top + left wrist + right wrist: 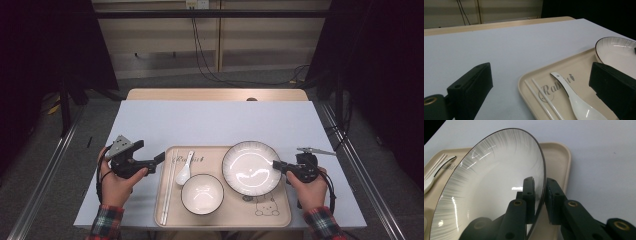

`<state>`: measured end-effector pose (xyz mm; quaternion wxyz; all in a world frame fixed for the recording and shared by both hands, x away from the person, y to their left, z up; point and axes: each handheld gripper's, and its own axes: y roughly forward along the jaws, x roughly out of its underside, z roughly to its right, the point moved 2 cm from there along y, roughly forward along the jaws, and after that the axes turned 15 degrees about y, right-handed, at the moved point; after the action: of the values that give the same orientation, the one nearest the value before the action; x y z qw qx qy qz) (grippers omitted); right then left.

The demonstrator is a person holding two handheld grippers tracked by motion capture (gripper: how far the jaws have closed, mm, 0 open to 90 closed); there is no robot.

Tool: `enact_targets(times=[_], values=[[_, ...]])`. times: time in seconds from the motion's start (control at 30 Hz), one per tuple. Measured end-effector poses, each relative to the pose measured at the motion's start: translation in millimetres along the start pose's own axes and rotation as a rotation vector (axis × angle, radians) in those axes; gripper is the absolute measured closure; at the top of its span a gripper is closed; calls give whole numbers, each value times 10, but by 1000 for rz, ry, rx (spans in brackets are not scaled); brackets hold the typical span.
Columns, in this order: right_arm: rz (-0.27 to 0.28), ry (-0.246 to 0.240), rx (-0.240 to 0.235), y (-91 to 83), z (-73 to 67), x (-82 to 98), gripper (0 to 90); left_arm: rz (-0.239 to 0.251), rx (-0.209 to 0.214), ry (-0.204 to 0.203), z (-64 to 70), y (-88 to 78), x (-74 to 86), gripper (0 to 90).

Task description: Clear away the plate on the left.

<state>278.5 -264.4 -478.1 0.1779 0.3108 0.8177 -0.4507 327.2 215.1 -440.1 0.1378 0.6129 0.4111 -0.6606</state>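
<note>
The right gripper [539, 192] pinches the plate's [494, 185] rim edge-on, one jaw inside and one outside, likely to lift it off the tray [170, 200] at lower centre. The left gripper [539, 82] hangs spread wide, unladen, left of the tray.

On my tray [534, 75], grey script printed near the far edge reads "Rabbit" as far as I can make it out; the spoon [574, 100] lies across its middle letters in my left gripper view. In the high view the same word sits beside the spoon, too small to read, and a line-drawn animal marks the tray's near right corner.
</note>
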Motion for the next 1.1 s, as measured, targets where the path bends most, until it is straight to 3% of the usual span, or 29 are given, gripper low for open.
enact_targets(times=[0.37,0.5,0.6,0.83,1.1], values=[[-20,1,6,22,-3,27,791,-1,10,4,10,24,-3,50],[-3,-16,24,31,7,22,822,-3,9,7,4,20,-2,50],[13,-7,-2,-3,15,-1,823,-6,7,7,11,29,0,51],[30,-65,4,3,-34,10,720,-3,6,1,6,20,-2,50],[102,-128,-19,-47,-1,-48,502,3,2,-1,-18,-4,-6,50]])
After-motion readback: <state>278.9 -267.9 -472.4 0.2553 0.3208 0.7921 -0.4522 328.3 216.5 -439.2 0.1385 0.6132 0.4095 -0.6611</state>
